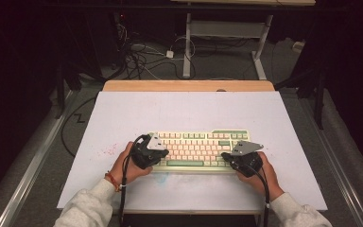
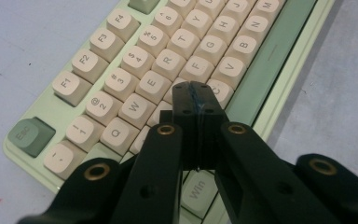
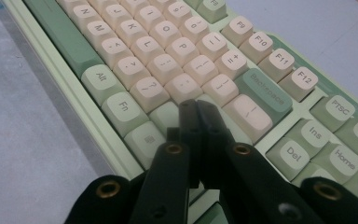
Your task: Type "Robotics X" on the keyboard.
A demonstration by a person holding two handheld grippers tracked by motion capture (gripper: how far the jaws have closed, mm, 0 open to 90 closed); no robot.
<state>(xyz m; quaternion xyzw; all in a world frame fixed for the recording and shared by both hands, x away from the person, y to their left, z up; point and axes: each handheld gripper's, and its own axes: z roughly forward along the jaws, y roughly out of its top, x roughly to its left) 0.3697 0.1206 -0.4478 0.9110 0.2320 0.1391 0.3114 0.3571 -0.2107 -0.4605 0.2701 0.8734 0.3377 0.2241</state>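
While both pairs of black jaws are pressed together with nothing between them, one pale green keyboard with cream keycaps [image 1: 198, 150] lies under them on the white-topped bench [image 1: 123, 118]. One left gripper [image 2: 196, 95] has its tips over the letter rows, just before the C key and beside the E and W keys; whether they touch a keycap I cannot quite tell. One right gripper [image 3: 196, 109] sits at the keyboard's other end, its tips just short of the cream key below the dark green Backspace key [image 3: 264, 93]. Two hands hold the grippers, the left hand [image 1: 127, 165] and the right hand [image 1: 262, 175], at the keyboard's near edge.
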